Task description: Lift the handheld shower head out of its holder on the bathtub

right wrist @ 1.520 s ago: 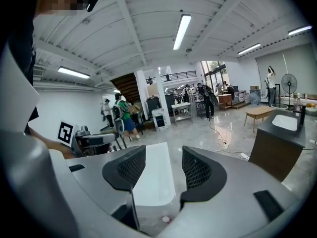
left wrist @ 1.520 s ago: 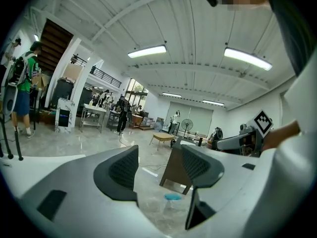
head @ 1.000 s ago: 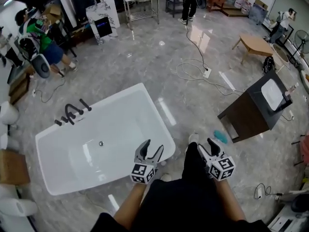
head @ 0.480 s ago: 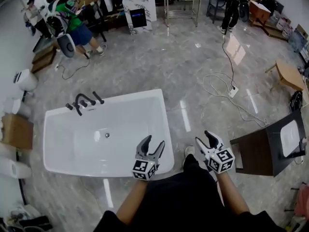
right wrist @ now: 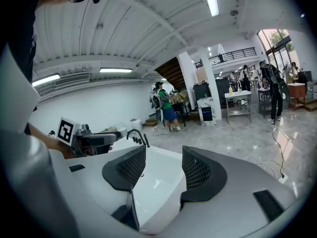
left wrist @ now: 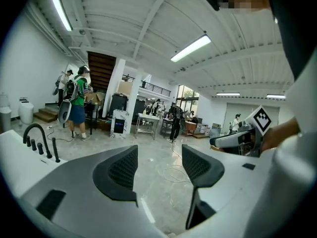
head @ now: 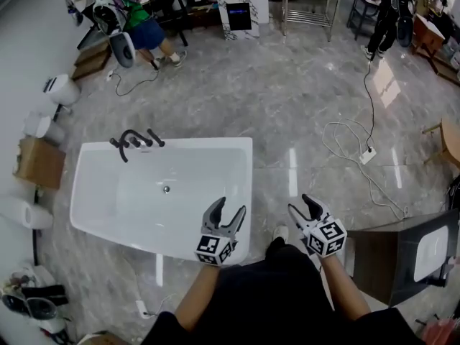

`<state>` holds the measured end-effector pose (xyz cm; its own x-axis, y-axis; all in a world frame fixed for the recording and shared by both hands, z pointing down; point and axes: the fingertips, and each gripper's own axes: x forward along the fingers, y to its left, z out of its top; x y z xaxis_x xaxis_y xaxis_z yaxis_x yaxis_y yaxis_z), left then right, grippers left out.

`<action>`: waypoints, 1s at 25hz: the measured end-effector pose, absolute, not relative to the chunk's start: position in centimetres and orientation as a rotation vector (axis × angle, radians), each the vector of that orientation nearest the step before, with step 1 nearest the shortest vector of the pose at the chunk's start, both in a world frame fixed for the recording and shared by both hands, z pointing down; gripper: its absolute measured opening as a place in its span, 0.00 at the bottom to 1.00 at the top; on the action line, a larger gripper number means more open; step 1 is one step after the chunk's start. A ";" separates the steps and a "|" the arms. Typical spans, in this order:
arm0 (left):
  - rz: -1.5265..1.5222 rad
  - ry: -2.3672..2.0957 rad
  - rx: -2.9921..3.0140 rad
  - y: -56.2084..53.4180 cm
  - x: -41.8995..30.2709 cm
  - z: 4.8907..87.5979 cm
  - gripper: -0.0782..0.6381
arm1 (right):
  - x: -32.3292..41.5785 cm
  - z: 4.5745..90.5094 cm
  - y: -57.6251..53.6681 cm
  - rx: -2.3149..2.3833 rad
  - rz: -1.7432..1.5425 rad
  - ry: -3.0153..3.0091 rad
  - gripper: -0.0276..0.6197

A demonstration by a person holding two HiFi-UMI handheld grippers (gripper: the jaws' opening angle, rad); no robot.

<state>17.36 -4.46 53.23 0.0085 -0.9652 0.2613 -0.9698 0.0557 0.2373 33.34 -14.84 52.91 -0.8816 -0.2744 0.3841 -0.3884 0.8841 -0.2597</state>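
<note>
Grey marble floor [head: 287,99] runs across a busy workshop, with a white bathtub [head: 246,192] standing alone in the middle and a white cable [head: 357,141] looped off to one side. Black taps [head: 126,144] sit on the tub's far rim, and the slim black shower head [head: 155,138] stands upright in its holder beside them, well apart from both tools. Over the near edge, the left gripper [head: 230,205] and right gripper [head: 300,204] hang with jaws spread and nothing between them
</note>
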 end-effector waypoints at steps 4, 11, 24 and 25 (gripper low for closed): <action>0.027 -2.039 1.892 -6.8 17.2 52.8 0.47 | 33.2 53.0 -17.4 0.428 0.491 -2.715 0.35; 0.056 -2.064 1.824 -10.6 17.1 53.6 0.47 | 33.2 54.3 -20.7 0.332 0.515 -2.687 0.35; 0.091 -2.043 1.793 -16.0 18.5 55.4 0.47 | 35.0 56.7 -25.0 0.226 0.526 -2.659 0.35; 0.099 -2.044 1.798 -16.1 18.5 55.2 0.47 | 35.1 56.8 -25.3 0.226 0.525 -2.660 0.35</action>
<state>18.46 -16.14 55.25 -0.0805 -0.9332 0.3503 -0.9628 0.1638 0.2151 35.06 -25.28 56.79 -0.8995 -0.0764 0.4302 -0.2342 0.9156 -0.3270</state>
